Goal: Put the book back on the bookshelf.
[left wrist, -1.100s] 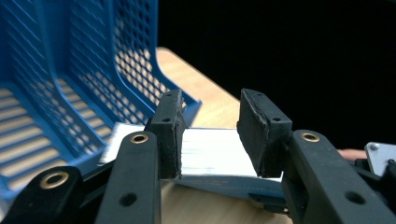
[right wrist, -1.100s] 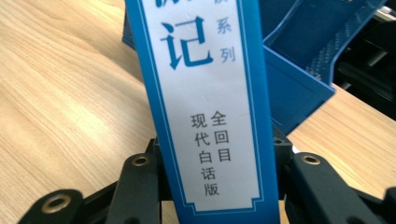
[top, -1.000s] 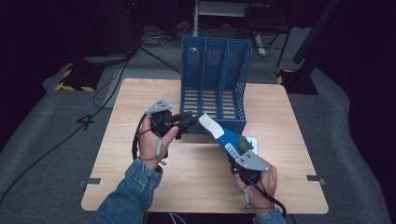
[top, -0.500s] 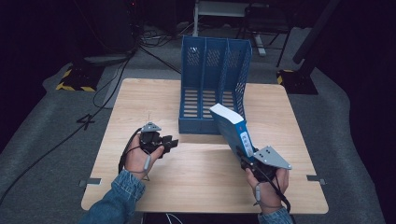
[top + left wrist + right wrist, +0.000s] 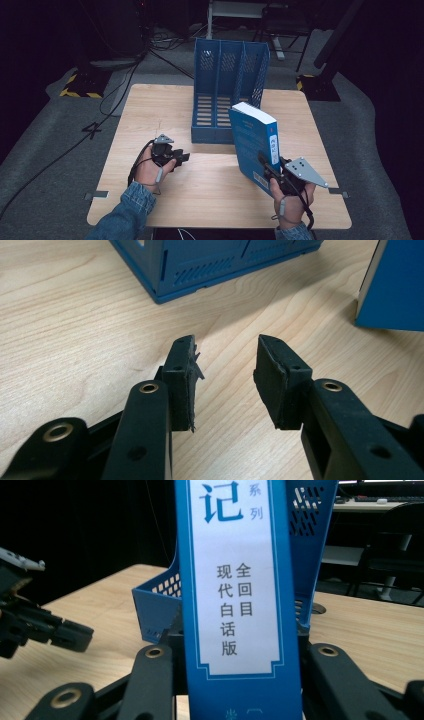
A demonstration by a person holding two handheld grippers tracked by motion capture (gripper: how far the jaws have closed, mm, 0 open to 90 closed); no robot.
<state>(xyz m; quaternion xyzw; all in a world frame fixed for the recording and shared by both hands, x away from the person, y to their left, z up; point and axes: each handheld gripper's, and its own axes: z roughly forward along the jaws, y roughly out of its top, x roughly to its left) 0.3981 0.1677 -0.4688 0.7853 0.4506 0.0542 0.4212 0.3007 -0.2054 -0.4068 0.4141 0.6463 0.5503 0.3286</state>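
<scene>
A blue book [image 5: 254,145] with a white-labelled spine [image 5: 235,580] stands upright over the table's right half, just in front of the blue three-slot file holder [image 5: 226,95]. My right gripper [image 5: 270,170] is shut on the book near its lower spine, one jaw on each cover. My left gripper [image 5: 181,158] rests low over the table's left half, open, with bare wood between its pads [image 5: 182,380]. In the left gripper view the holder's base corner [image 5: 200,265] lies ahead and the book's lower corner [image 5: 395,285] is at the right.
The wooden table [image 5: 150,115] has open surface to the left of the holder and along the front edge. Cables [image 5: 115,85] and dark equipment lie on the floor behind the table. In the right gripper view the left gripper [image 5: 35,625] sits at the far left.
The right gripper has swung the book from a tilted pose to upright and pulled it toward the table's front right. The left gripper has drawn back from the book, low on the left.
</scene>
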